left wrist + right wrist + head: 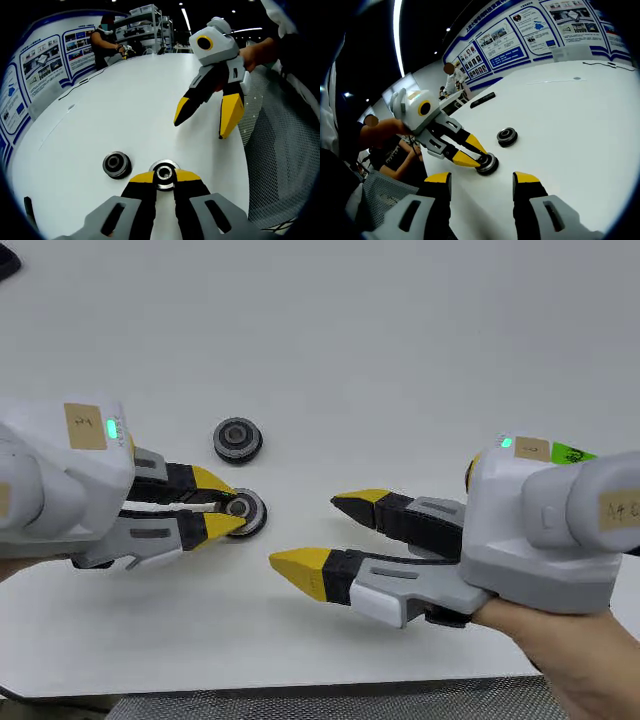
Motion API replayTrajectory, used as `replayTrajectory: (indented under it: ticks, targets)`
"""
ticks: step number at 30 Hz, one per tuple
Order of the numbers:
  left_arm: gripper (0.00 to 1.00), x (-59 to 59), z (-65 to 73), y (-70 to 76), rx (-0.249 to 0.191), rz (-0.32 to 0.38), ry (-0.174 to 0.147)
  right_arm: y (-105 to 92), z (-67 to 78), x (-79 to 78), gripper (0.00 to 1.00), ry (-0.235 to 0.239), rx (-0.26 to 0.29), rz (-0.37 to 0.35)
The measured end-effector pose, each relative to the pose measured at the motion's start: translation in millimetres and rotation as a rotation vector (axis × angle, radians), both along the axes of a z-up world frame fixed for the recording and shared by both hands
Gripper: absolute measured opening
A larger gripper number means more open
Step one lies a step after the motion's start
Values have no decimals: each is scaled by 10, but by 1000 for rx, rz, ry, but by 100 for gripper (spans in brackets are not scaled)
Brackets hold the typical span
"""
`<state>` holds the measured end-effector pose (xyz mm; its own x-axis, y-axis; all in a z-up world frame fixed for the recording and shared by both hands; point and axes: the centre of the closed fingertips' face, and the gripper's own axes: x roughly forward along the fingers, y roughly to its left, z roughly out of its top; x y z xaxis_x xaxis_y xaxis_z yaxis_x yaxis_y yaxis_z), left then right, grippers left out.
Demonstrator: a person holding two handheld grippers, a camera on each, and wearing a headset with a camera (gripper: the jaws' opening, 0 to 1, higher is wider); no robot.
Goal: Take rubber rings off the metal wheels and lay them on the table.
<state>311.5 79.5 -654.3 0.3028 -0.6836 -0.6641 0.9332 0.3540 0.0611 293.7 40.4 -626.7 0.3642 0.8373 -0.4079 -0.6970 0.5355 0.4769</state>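
Observation:
Two metal wheels with black rubber rings lie flat on the white table (400, 360). My left gripper (232, 508) is shut on the nearer wheel (247, 511), its yellow tips pinching the wheel's sides; in the left gripper view the wheel (165, 173) sits between the tips. The other wheel (237, 439) lies free just beyond it, also seen as the wheel (116, 164) and the wheel (507, 136). My right gripper (315, 532) hovers open to the right of the held wheel (487, 162), nothing between its jaws.
The table's front edge (300, 685) runs close below both grippers, with grey mesh flooring (330, 705) beyond it. A dark object (5, 260) lies at the far left corner. People stand by wall posters (495, 42) behind the table.

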Motion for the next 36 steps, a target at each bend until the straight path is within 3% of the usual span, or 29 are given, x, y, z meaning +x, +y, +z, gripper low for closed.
replayTrajectory:
  ticks: [2,8,10,17,23,36]
  targets:
    - [13,-3,1,-5,14,-22,-17,51,19,26,50,38,47,-32]
    - [13,-1,3,-7,13,-26,-12,147,88,117,50,148,182,-146]
    - [13,-2,4,-6,10,-27,-11,173,60,116,50,155,173,-139]
    - [13,-3,4,-2,5,-27,-6,259,-33,170,46,255,191,-181]
    - [13,-5,5,2,-5,-17,-7,309,-77,237,47,298,205,-212]
    - [13,-5,7,11,-22,-10,-12,397,-187,162,47,385,204,-214]
